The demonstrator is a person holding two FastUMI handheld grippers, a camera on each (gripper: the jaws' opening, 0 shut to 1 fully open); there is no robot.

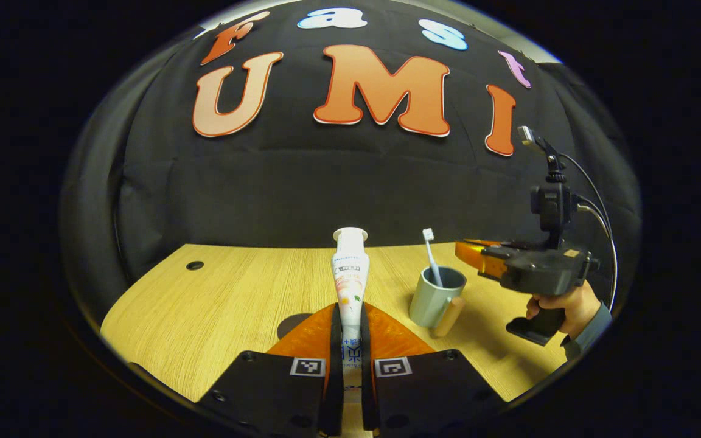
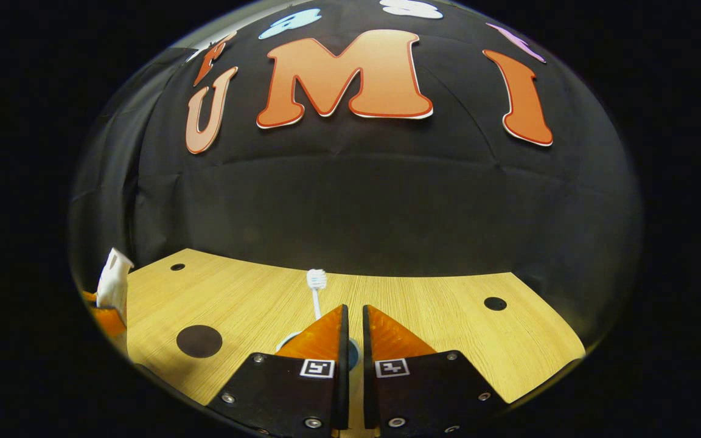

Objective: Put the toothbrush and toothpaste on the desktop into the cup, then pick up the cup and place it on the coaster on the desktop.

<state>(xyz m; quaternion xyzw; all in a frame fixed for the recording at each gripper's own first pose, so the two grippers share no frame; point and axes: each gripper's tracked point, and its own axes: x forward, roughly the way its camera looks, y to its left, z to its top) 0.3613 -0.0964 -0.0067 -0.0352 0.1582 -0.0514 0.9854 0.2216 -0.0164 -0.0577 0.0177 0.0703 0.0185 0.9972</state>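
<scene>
My left gripper (image 1: 350,331) is shut on a white toothpaste tube (image 1: 350,274), which stands upright between its fingers, cap up, lifted over the desk. Right of it stands a grey cup (image 1: 434,301) with a wooden handle, and a white toothbrush (image 1: 430,254) leans inside, bristles up. My right gripper (image 1: 463,247), held by a hand (image 1: 569,307), hovers just right of the cup's rim. In the right gripper view that gripper (image 2: 354,325) is shut with nothing in it, above the cup (image 2: 289,338), beside the toothbrush head (image 2: 316,280). The toothpaste tube (image 2: 113,281) shows at the far left.
A dark round coaster (image 2: 199,340) lies on the wooden desk (image 2: 423,310), left of the cup; in the left gripper view the coaster (image 1: 292,323) peeks out behind my left finger. Small cable holes (image 2: 495,303) sit near the desk's back corners.
</scene>
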